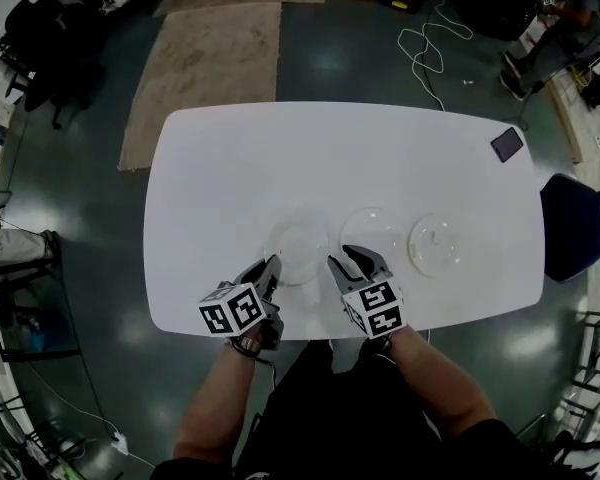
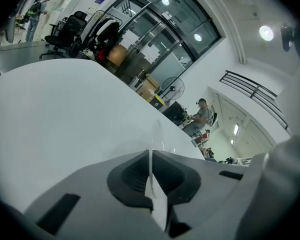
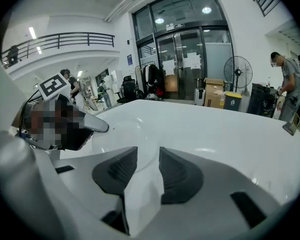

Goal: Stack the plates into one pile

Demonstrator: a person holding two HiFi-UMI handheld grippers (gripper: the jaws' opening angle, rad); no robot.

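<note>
A: White tabletop [image 1: 380, 158]: its near edge ran just behind both pairs of jaws, with wide bare surface ahead.
B: And the grips?
A: The left gripper [image 1: 269, 270] [image 2: 151, 156] was clenched on the near rim of the first plate [image 1: 298, 251], thin and see-through. The right gripper [image 1: 347, 260] [image 3: 147, 161] stood released, empty, beside that rim.
B: Count?
A: Three round clear plates, unstacked: the second plate [image 1: 373, 230] ahead of the right jaws, the third plate [image 1: 435, 243] farther right. One dark phone [image 1: 507, 144] beyond.
</note>
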